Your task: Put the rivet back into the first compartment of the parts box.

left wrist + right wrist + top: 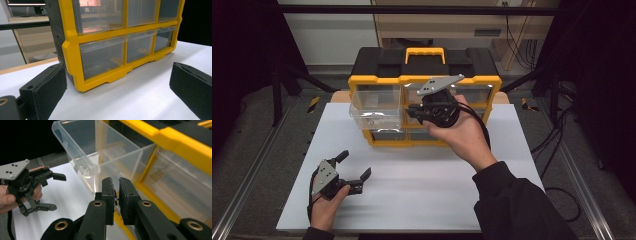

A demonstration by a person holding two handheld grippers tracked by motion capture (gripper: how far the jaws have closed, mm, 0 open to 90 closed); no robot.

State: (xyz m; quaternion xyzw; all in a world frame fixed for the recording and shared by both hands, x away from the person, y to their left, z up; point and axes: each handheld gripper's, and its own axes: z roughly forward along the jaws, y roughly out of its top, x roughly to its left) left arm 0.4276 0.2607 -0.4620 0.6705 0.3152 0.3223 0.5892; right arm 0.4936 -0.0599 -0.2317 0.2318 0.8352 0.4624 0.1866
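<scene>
White tabletop [412, 200] carries yellow organizer [424, 80], clear drawer [374, 107] pulled out. My right gripper [416, 114] jaws pressed together, empty; left gripper [354, 167] jaws spread, resting.

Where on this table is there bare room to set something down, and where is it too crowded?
The white table is bare between the left gripper and the person's right sleeve, and along its right edge. It is crowded in front of the yellow drawer cabinet, where the clear drawer sticks out and the right gripper hovers.
</scene>
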